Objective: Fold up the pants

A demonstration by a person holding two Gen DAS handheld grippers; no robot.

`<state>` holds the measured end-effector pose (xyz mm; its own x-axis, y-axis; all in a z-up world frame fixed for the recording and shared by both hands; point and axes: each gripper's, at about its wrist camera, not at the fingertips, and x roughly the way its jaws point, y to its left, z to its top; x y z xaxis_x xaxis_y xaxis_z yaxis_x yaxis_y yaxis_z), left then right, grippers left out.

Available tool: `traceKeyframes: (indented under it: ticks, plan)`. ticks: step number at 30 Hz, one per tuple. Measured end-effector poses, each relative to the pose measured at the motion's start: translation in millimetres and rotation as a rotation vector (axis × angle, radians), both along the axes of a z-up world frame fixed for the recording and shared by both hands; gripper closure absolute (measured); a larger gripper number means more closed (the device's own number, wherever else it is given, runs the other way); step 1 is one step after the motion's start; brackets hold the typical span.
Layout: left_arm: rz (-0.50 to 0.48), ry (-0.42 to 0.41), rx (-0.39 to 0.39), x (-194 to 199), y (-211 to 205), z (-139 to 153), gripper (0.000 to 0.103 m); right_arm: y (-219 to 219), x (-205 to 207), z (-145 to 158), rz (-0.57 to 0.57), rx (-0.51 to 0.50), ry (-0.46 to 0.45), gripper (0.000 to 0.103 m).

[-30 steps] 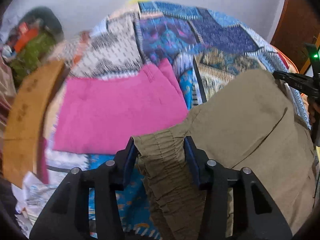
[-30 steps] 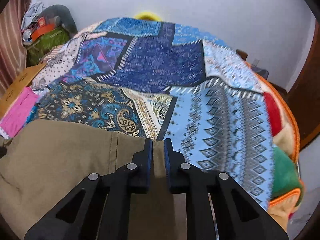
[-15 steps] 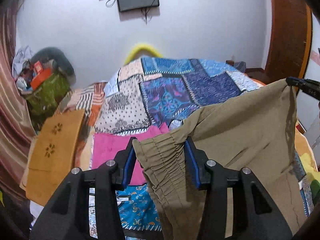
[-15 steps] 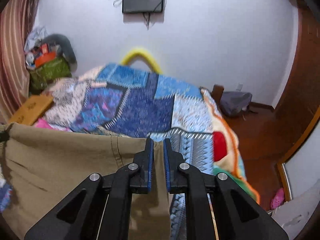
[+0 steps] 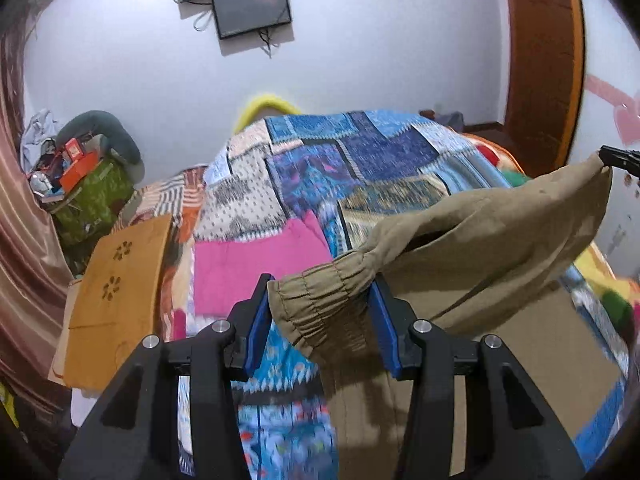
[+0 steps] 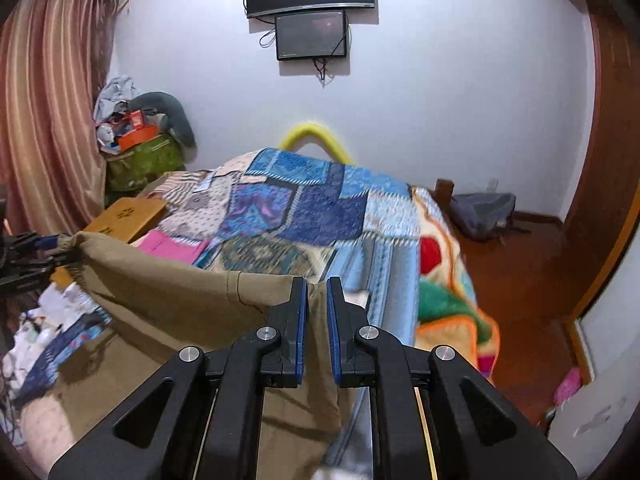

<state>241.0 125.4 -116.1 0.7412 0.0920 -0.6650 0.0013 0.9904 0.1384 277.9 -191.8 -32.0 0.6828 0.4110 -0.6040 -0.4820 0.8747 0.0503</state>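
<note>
Olive-brown pants (image 5: 492, 240) hang in the air above the bed, held at the waistband by both grippers. My left gripper (image 5: 320, 300) is shut on the gathered elastic end of the waistband. My right gripper (image 6: 317, 292) is shut on the other end of the waistband, and the pants (image 6: 168, 296) stretch from it to the left gripper (image 6: 36, 254) at the left edge. The right gripper's tip (image 5: 618, 158) shows at the right edge of the left wrist view. The legs hang below, partly hidden by the grippers.
A patchwork bedspread (image 6: 304, 208) covers the bed. A folded pink garment (image 5: 256, 264) lies on it at the left, beside a brown cardboard board (image 5: 116, 300). A cluttered green bag (image 6: 140, 160) and a curtain (image 6: 44, 120) stand at the left. Two screens (image 6: 310, 36) hang on the wall.
Both grippers have lifted the pants up off the bed, and the views have tilted up from the bedspread to the wall. The waistband now sags more between the grippers.
</note>
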Motion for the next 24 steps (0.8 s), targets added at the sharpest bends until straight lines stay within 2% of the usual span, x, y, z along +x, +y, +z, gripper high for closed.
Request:
traceKeyframes:
  ticks: [7,17,19,24]
  plan:
    - [-0.047,0.058,-0.009,-56,-6,-31,0.055,-17,-68,-34,0.018,0.033,0.091,0.094]
    - [-0.016,0.174,-0.037,-101,-10,-81,0.055,-28,-130,-100,0.002,0.044,0.260,0.094]
    - [0.000,0.184,-0.036,-109,-7,-85,0.055,-31,-140,-111,-0.002,0.046,0.292,0.090]
    - [0.080,0.177,-0.048,-122,5,-78,0.055,-42,-158,-122,-0.039,0.062,0.349,0.090]
